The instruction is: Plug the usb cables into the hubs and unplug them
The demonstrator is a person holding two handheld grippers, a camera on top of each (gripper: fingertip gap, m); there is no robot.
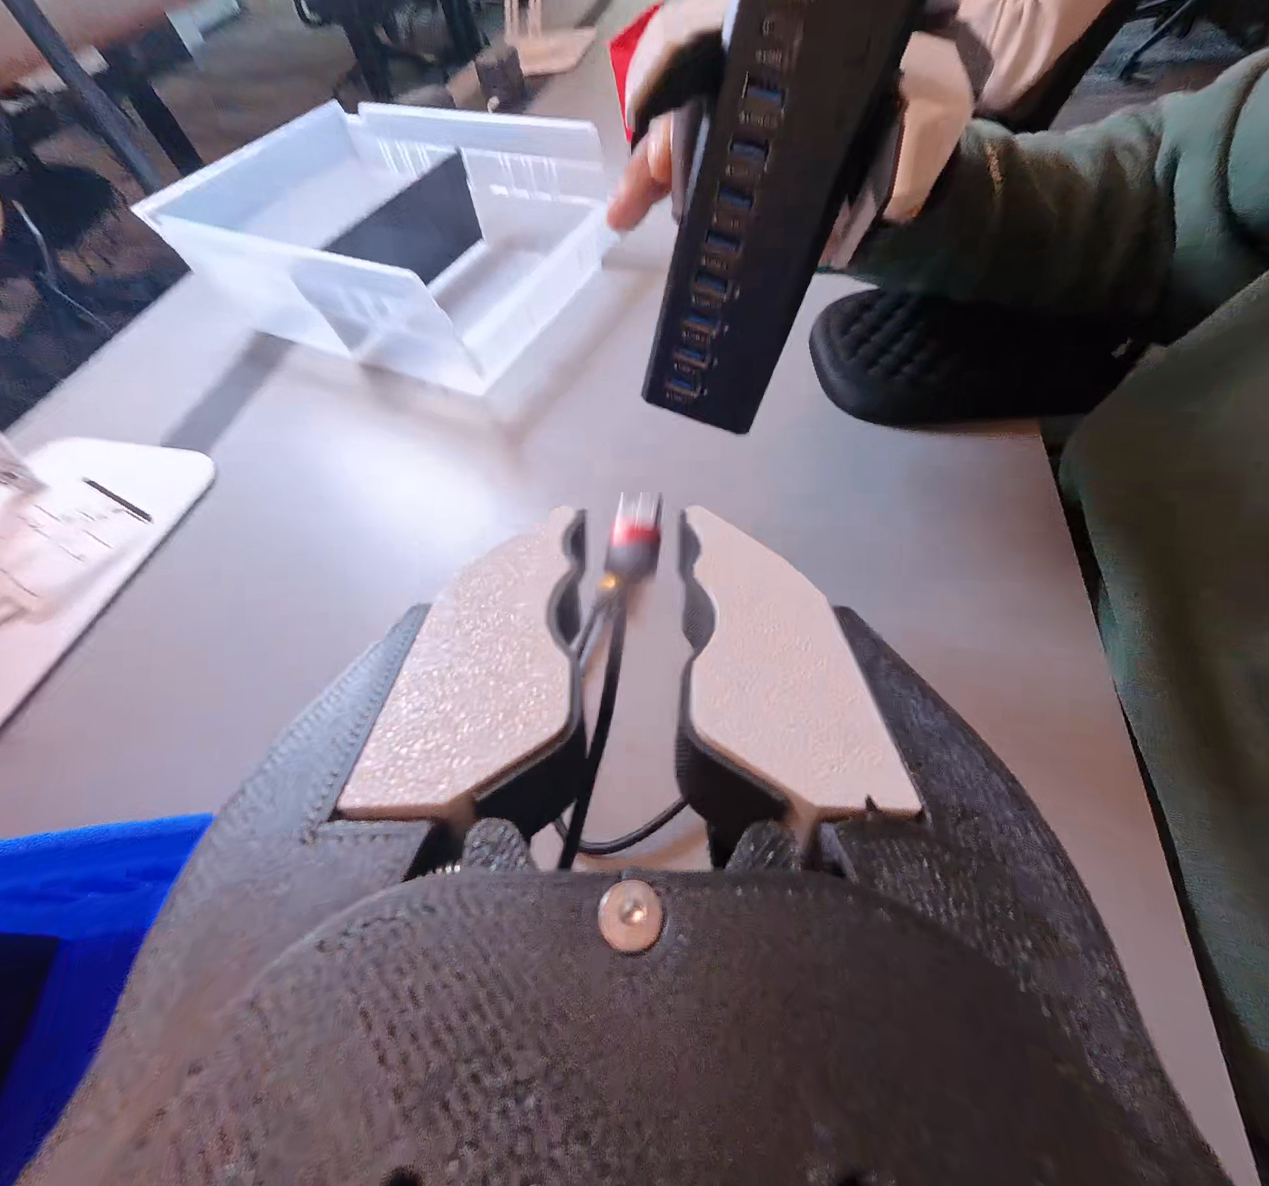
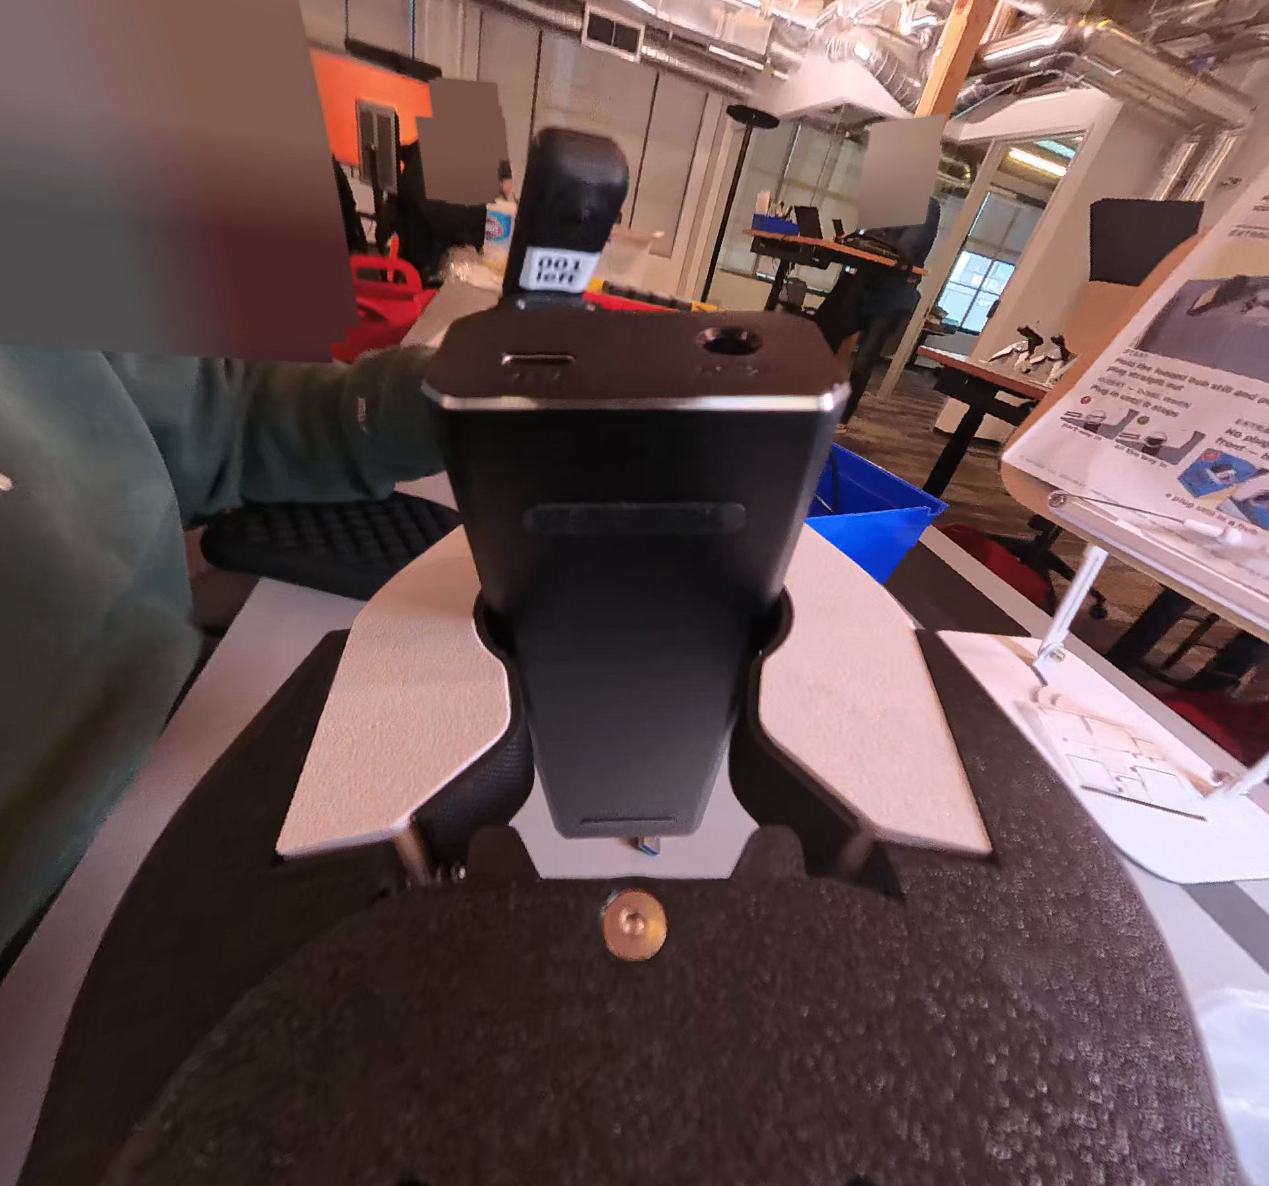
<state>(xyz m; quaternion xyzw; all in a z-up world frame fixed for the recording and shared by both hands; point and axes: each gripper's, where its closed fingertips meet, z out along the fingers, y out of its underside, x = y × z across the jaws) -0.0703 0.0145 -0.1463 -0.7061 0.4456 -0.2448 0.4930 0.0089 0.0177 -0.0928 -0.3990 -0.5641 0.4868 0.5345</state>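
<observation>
- Grey table (image 1: 357,521): open-plan workshop behind.
- Right gripper (image 2: 632,611): clamped around black hub (image 2: 632,535), held aloft.
- Left gripper (image 1: 632,521): fingers apart; whether they grip USB plug (image 1: 635,535) between them, cannot tell.
- Progress: hub ports visibly empty; plugging and unplugging apparently remain.

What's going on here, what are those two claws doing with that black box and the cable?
A person is working two handheld claws at a grey table. The right claw is clamped on a long black USB hub, held up off the table with its row of ports facing the other claw. Between the fingers of the left claw sits a USB plug with a red band; whether they pinch it is unclear. The plug points toward the hub but is apart from it, not in any port.
</observation>
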